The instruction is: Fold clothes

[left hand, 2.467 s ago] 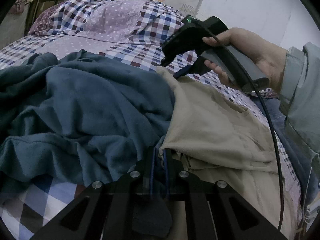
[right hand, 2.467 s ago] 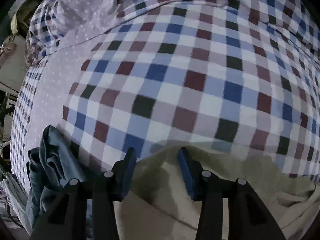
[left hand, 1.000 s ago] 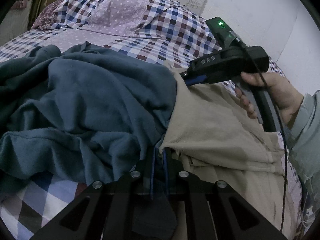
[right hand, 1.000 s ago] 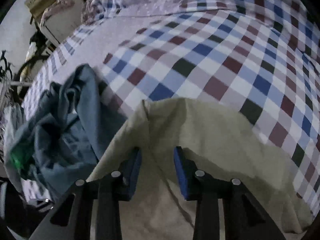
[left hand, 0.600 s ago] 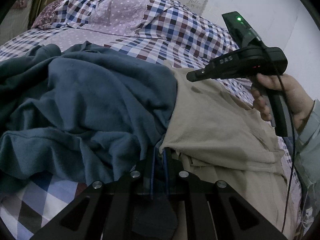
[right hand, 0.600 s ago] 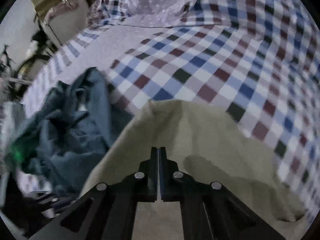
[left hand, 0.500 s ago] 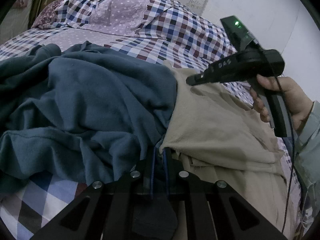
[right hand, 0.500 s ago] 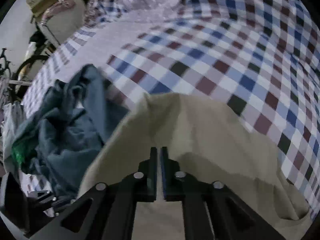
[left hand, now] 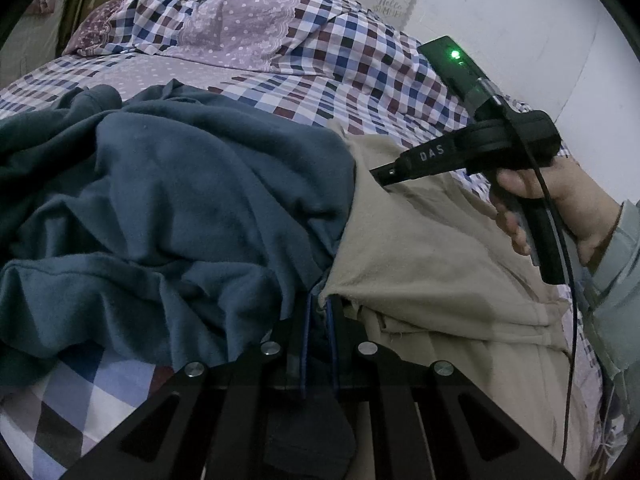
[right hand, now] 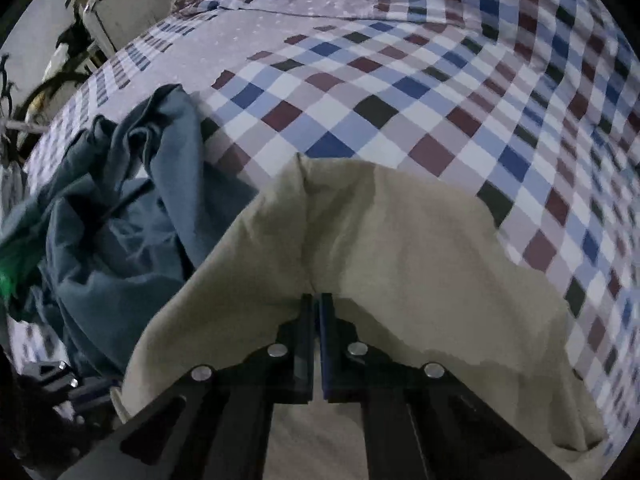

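Note:
A beige garment (left hand: 440,264) lies on the checked bed cover (left hand: 360,80), beside a crumpled dark blue garment (left hand: 180,200) that overlaps its left edge. My left gripper (left hand: 318,308) is shut at the beige garment's near corner, with blue cloth bunched against its fingers. My right gripper (left hand: 384,174), held by a hand (left hand: 560,200), pinches the far part of the beige cloth. In the right wrist view the right gripper (right hand: 318,300) is shut on a raised fold of the beige garment (right hand: 400,248), and the blue garment (right hand: 112,240) lies to its left.
A checked and dotted pillow (left hand: 240,28) lies at the head of the bed, with a white wall (left hand: 520,20) to the right. Checked cover (right hand: 400,100) stretches beyond the beige cloth. Furniture and clutter (right hand: 120,12) stand past the bed's far left edge.
My right gripper turned toward the beige garment's far edge, came down open over it and shut on the cloth, pulling up a fold. My left gripper has stayed shut in place.

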A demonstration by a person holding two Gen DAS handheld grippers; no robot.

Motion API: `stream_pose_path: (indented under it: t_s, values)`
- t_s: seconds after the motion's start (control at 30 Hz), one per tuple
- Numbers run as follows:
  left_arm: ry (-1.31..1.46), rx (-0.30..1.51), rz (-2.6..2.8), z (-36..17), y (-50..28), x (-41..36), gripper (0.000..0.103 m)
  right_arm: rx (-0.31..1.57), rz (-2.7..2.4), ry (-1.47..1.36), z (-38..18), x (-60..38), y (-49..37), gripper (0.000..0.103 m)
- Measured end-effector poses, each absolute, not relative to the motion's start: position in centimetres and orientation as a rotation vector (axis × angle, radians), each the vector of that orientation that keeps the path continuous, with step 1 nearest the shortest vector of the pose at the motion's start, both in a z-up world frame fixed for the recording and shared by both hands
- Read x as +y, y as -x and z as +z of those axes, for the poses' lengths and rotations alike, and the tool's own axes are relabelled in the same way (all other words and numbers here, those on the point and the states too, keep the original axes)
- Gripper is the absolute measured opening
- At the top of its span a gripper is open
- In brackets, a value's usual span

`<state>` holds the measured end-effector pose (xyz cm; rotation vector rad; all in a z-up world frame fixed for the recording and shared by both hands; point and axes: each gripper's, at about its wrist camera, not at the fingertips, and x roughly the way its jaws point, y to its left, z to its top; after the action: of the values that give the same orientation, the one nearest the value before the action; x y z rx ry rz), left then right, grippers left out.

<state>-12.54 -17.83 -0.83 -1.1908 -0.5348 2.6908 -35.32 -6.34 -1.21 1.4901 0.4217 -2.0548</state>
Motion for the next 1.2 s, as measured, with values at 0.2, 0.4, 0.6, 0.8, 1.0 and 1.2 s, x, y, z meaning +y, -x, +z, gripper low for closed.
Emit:
stream_pose_path:
  t_s: [0.2,0.4,0.6,0.8,1.0,1.2]
  values:
    - [1.192,-0.53,2.694,-0.8,12.5,-17.9,0.007,0.455,-2.13,-1.464,1.2,-4.8,34.4,0.0]
    - [1.194,-0.525,2.697,-0.9,12.5,-18.1,0.008,0.562,-2.275,-1.564,-0.1,-3.2,35.9,0.0]
    - [1.196,-0.528,2.694,-0.9,12.3,-18.2,0.008,0.291,-2.273,-1.49,1.4,-2.1,37.4,0.005]
    - [1.196,-0.533,2.69,-1.0,12.3,-18.2,0.008,0.299,-2.19,-1.438,1.9,-5.5,37.8,0.028]
    - [1.196,-0.539,2.686,-0.9,12.1,-18.2,0.008,0.572,-2.152,-1.44,0.1,-11.1,37.7,0.029]
    - [1.191,-0.552,2.68,-0.8,12.0,-18.3,0.008,0.64,-2.145,-1.515,-1.1,-12.4,39.4,0.017]
